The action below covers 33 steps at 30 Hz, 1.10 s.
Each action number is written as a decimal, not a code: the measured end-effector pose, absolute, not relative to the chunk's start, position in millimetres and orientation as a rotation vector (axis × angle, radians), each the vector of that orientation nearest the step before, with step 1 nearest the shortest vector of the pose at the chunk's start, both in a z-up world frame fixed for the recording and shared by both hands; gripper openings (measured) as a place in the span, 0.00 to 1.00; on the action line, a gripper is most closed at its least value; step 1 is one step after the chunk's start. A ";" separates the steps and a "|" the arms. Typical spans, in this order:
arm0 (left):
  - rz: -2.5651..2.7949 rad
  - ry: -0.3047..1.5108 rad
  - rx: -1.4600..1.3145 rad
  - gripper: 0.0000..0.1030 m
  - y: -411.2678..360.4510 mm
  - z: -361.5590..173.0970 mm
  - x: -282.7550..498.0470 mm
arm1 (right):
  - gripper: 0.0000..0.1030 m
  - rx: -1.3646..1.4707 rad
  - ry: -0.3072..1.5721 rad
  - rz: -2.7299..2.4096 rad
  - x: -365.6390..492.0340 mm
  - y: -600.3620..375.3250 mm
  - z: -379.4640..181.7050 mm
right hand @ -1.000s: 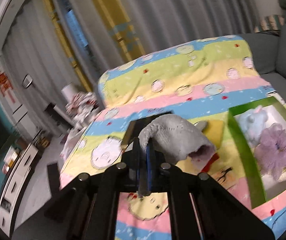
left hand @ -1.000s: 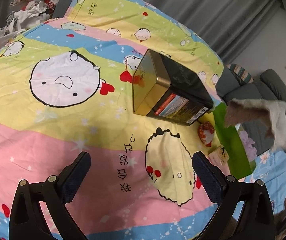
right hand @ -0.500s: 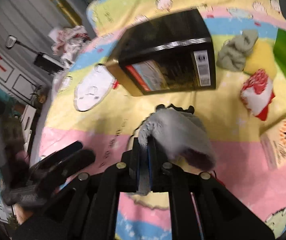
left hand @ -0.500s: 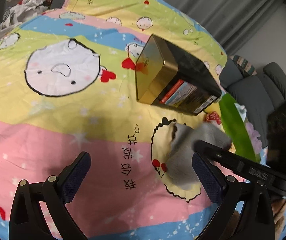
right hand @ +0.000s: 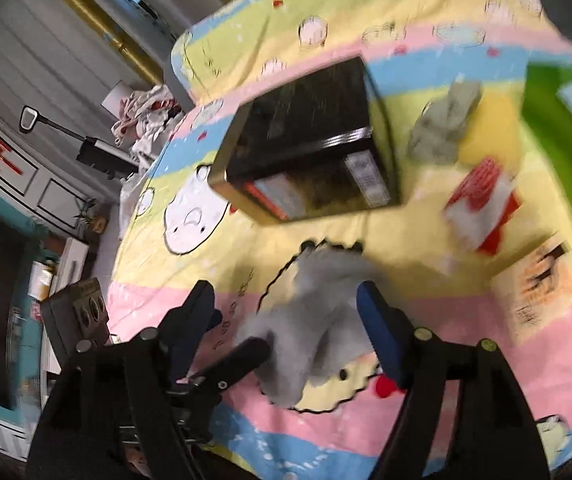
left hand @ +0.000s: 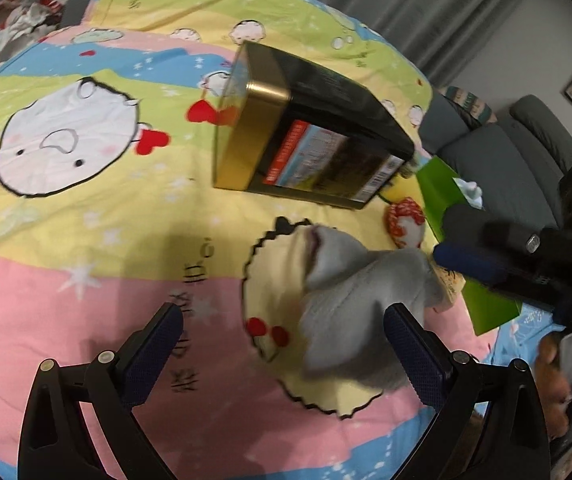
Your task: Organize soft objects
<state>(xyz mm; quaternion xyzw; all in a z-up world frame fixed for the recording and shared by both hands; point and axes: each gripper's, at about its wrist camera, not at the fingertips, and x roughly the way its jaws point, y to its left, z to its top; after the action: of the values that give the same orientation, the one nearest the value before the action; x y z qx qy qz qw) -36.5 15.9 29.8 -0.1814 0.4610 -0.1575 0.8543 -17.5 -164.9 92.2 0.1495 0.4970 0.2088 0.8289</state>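
A grey sock (left hand: 354,304) lies crumpled on the cartoon bedsheet (left hand: 86,240), partly between my left gripper's fingers. It also shows in the right wrist view (right hand: 310,320). My left gripper (left hand: 282,348) is open, just above the sheet, its right finger against the sock's edge. My right gripper (right hand: 286,316) is open and straddles the sock; one of its fingers (left hand: 470,260) shows at the right of the left wrist view. A second grey sock (right hand: 442,124) lies beyond the box.
A black and gold box (left hand: 310,136) lies on its side behind the sock. A red-and-white soft item (right hand: 482,208), a printed card (right hand: 538,284) and a green tray (right hand: 558,128) lie to the right. Clothes (right hand: 146,120) are heaped far left.
My right gripper brought the grey sock down onto the sheet in front of my left gripper and opened, letting it go. My left gripper stayed open and moved closer.
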 end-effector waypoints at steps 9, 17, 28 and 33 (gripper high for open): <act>-0.342 0.982 -0.301 0.77 -10.1 23.3 -36.3 | 0.79 0.303 1.154 0.369 -0.5 -182.6 45.2; -0.374 0.982 -0.298 0.50 -25.4 19.0 -31.7 | 0.58 0.288 1.184 0.378 -2.3 -175.7 22.4; -0.446 0.914 -0.272 0.20 -53.2 57.5 -23.6 | 0.29 0.349 1.050 0.396 -8.4 -184.3 57.4; -0.517 0.829 -0.230 0.20 -90.6 97.5 -15.7 | 0.29 0.396 0.925 0.336 -11.6 -225.7 98.2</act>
<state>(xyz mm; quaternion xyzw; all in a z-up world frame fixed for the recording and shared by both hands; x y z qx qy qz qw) -15.7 -90.6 97.5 -0.1103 0.3973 -0.2479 0.8767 -11.6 -225.7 98.2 0.1887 0.4412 0.1604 0.8626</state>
